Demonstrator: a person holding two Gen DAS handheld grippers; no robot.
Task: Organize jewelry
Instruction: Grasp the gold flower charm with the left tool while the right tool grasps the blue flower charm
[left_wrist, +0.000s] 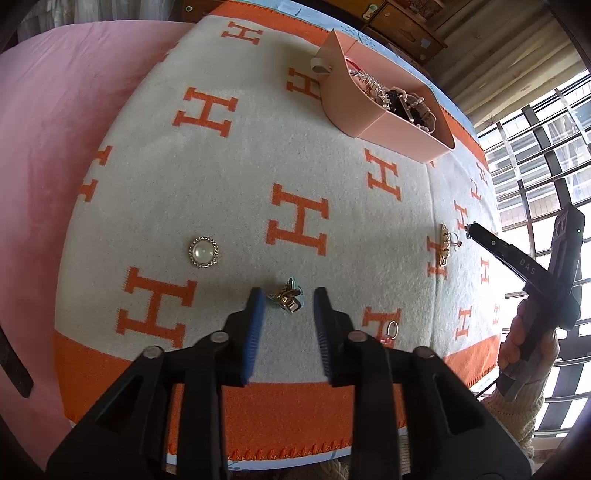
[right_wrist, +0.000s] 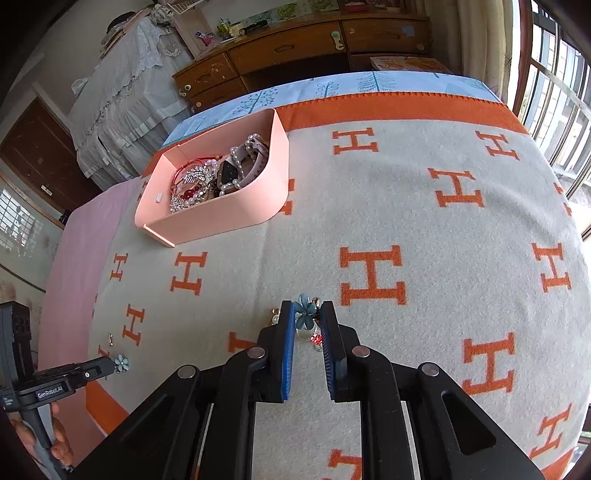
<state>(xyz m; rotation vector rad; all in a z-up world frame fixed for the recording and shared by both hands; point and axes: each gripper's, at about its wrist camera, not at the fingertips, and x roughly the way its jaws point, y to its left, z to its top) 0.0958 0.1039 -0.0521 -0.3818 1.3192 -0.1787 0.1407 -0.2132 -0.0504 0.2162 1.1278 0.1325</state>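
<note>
Left gripper (left_wrist: 289, 301), fingers spread wide, straddles a small gold clip-on earring (left_wrist: 289, 300) with a blue flower, lying near the orange front border of the blanket (left_wrist: 332, 177); nothing is gripped. Right gripper (right_wrist: 307, 317), fingers narrowed but not closed, brackets a blue enamel flower piece (right_wrist: 305, 312) with a clear drop and red bead, near the blanket's right edge. A pearl brooch (left_wrist: 204, 253) rimmed with small stones lies towards the left edge. The pink box (right_wrist: 221, 218), near the far edge, holds pearls, a watch and a rhinestone piece.
</note>
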